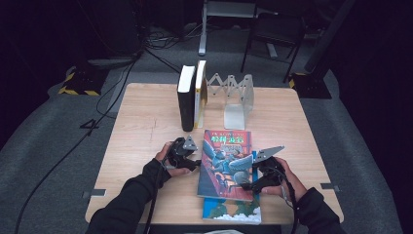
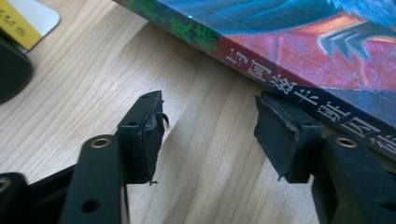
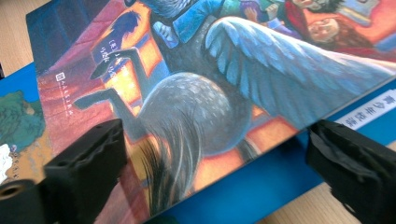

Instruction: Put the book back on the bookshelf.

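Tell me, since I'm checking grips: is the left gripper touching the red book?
Cannot tell. In the left gripper view one pad overlaps the red book at its spine edge, showing neither contact nor gap plainly; the left gripper stands open over bare table.

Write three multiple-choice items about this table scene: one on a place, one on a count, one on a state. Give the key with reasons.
1. Where does the red-covered book lie?
A. on top of a blue-covered book
B. upright in the bookend
C. on the floor

2. How many books stand upright at the far side of the table?
A. none
B. two
C. five

3. How are the jaws of the left hand-held gripper?
A. clamped on the red book
B. apart, with bare wood between them
C. clamped on a pen

Key: 1 A, blue cover shows beneath its near edge; 2 B, a black and a yellow-white one stand beside the expanding metal bookend; 3 B, the left gripper view shows wood between the pads.
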`<state>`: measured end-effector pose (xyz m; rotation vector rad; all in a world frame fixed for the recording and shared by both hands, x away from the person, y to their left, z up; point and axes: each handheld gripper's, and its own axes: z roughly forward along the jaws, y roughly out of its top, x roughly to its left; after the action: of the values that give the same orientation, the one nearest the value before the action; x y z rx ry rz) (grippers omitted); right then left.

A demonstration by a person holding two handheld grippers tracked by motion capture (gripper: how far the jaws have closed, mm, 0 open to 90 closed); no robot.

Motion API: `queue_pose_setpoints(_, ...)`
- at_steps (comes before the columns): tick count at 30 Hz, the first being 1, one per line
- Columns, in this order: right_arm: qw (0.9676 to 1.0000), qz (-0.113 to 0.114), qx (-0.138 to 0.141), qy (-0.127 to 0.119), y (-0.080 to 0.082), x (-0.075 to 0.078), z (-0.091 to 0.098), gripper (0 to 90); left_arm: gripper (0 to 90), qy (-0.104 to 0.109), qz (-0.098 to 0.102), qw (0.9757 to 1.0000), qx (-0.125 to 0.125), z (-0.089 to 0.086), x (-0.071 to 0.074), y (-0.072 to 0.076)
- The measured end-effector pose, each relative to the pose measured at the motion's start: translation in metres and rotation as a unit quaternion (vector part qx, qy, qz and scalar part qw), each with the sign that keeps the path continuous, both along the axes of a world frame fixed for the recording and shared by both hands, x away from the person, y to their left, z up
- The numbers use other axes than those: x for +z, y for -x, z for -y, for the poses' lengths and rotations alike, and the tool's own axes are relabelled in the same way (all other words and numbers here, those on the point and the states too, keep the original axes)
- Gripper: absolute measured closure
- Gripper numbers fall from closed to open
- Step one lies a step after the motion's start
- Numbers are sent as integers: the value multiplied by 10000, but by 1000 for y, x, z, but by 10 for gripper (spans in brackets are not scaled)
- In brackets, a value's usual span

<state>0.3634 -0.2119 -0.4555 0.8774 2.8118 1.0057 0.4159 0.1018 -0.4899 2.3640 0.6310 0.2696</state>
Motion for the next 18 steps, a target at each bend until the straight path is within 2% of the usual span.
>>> queue_pose_setpoints(3, 9999, 119, 41, -29, 0, 0, 0, 73, 475, -5, -35, 10000, -9, 1, 0, 0)
queue_pose_setpoints(4, 9996, 282, 5, -95, 0, 1, 0, 110, 475, -4, -50, 10000, -1, 1, 0, 0)
queue_pose_setpoints(5, 9994, 314, 2, -116, 0, 2, 0, 113, 475, -2, -43, 10000, -13, 1, 0, 0)
queue_pose_setpoints(8, 9993, 302, -6, -224, -2, 1, 3, 146, 475, 0, -45, 10000, -11, 1, 0, 0)
queue_pose_setpoints(9, 9989, 260, -83, -384, -3, 1, 7, 190, 475, -4, -48, 10000, -7, 1, 0, 0)
queue_pose_setpoints(10, 9989, 260, -83, -384, -3, 1, 7, 190, 475, -2, -49, 10000, -4, 1, 0, 0)
queue_pose_setpoints(11, 9984, 238, -125, -496, -4, 1, 9, 191, 475, -6, -63, 10000, 12, 1, 0, 0)
queue_pose_setpoints(14, 9980, 234, -102, -579, -6, 1, 10, 200, 475, -9, -33, 10000, -2, 1, 0, 0)
queue_pose_setpoints(18, 9967, 311, -175, -729, -8, 2, 14, 285, 475, -13, -25, 10000, -7, 1, 0, 0)
